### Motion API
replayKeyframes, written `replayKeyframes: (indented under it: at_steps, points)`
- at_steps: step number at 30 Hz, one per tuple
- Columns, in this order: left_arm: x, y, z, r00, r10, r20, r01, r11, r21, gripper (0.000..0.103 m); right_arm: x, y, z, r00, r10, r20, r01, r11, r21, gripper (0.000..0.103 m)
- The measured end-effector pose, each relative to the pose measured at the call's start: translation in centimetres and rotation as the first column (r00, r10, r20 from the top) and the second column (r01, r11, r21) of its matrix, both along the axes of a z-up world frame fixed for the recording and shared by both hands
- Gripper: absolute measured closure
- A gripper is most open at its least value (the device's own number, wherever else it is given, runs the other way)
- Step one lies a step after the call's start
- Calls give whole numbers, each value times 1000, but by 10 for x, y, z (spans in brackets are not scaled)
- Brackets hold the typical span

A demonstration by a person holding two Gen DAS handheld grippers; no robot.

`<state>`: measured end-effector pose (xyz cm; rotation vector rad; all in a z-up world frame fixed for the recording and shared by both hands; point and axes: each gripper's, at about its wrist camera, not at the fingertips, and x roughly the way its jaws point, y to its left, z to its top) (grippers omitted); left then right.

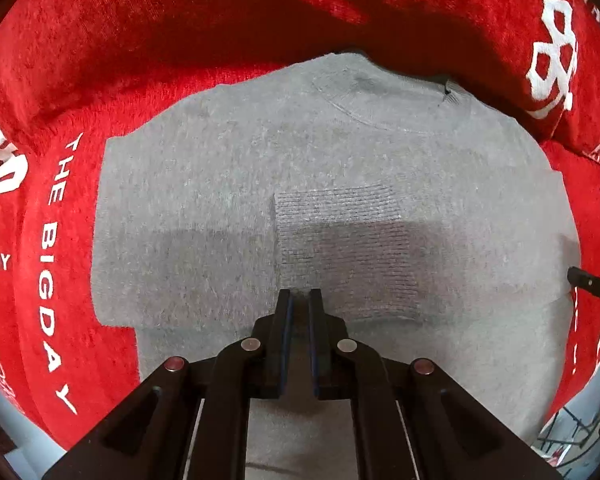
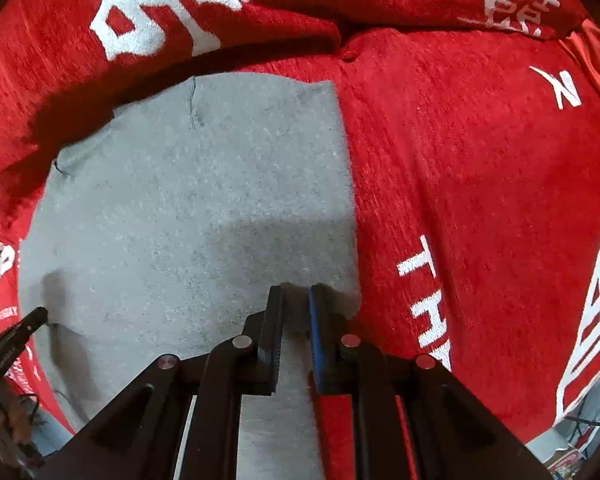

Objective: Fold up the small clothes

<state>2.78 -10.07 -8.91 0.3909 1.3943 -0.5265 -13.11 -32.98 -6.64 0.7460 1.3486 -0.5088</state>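
Observation:
A small grey knit sweater [image 1: 300,184] lies flat on a red cover, neckline at the far side, both sleeves folded in across the body. A ribbed cuff [image 1: 340,240] lies on its middle. My left gripper [image 1: 299,293] is low over the near part of the sweater, jaws nearly together with grey fabric between them. In the right wrist view the sweater [image 2: 188,200] fills the left half. My right gripper [image 2: 296,290] is at its folded right edge, jaws narrowly apart with grey fabric between them. The left gripper's tip shows in the right wrist view [image 2: 36,316].
The red plush cover with white lettering [image 2: 480,160] spreads all round the sweater. Red cushions [image 1: 180,20] rise behind it. The right gripper's tip [image 1: 592,282] shows at the right edge of the left wrist view. Floor and a wire rack [image 2: 588,428] lie beyond the near corner.

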Motion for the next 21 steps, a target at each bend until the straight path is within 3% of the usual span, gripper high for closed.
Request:
replayKeyframes:
  at_steps: [8, 21]
  points:
    - [-10, 6, 11, 1000, 11, 2, -11, 1000, 26, 95, -28, -11, 13, 999, -50, -15, 51, 996, 73, 89]
    - [-47, -2, 24, 999, 49, -3, -48, 997, 66, 95, -37, 17, 26, 1000, -11, -21, 15, 985, 173, 89]
